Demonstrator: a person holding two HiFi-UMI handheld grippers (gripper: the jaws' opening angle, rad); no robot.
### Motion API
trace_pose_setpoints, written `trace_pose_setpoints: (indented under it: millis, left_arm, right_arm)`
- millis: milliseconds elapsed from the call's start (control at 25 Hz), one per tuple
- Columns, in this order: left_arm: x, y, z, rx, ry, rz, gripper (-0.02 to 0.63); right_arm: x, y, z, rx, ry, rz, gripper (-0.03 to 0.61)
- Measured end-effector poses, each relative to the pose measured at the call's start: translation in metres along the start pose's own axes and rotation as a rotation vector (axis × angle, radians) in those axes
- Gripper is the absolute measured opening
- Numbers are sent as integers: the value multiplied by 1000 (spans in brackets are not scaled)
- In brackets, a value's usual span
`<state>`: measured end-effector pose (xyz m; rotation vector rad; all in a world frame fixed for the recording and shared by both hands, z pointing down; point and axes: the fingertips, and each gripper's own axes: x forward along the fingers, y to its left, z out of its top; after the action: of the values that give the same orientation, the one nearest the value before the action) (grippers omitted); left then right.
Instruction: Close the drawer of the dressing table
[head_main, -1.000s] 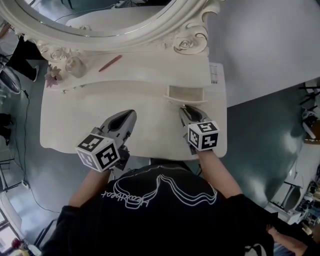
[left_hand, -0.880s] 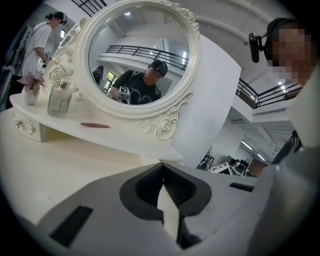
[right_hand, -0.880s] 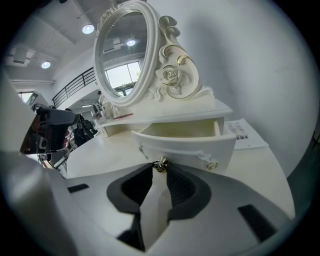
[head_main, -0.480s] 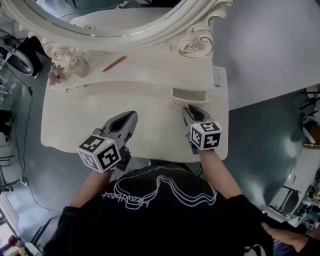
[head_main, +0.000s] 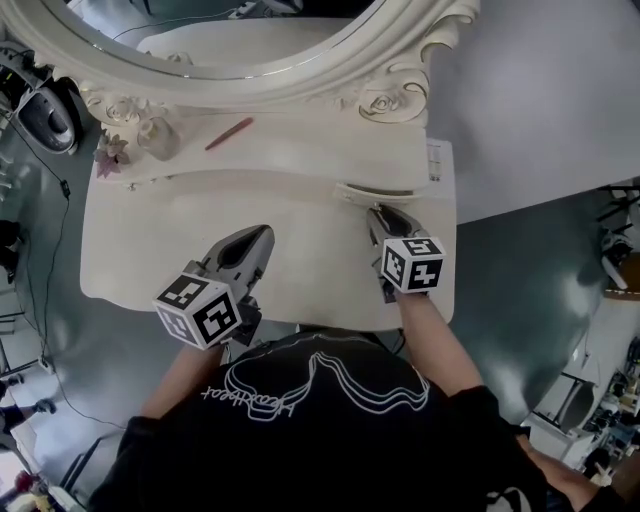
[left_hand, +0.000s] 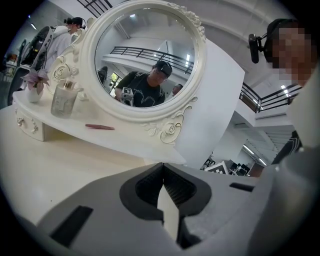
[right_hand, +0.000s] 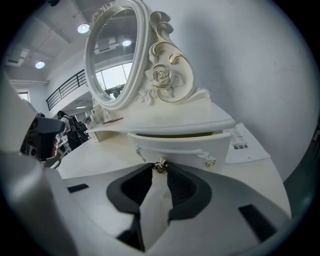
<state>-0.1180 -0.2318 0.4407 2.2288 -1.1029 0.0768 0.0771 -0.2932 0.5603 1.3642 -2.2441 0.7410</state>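
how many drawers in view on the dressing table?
2. Right drawer, slightly ajar, its knob held by the right gripper. Left drawer, looks shut, under the vase. More may be hidden from these views.

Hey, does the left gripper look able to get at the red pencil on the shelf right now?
Probably yes. Only bare tabletop lies between the left gripper and the pencil, which lies in the open on the shelf beside the glass. Its fingers are shut, so they must open first.
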Motion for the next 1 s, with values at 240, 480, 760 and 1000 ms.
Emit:
trace_pose_setpoints:
  millis: [240,480,760,1000]
  left_arm:
    - [0,4,2,-10,-1,5,3]
    - [1,5,2,-15,1,7,3]
    - [4,4,0,-10,7,6,3]
    - [3,4,-1,-10,9,14,3]
  right_arm:
    - [6,-7,4,6,12,-16,98]
    - [13,-11,9,15,15,-21,100]
    - [20,-17,16,17,1,-27,100]
    - [23,-18,19,13,0,-21,100]
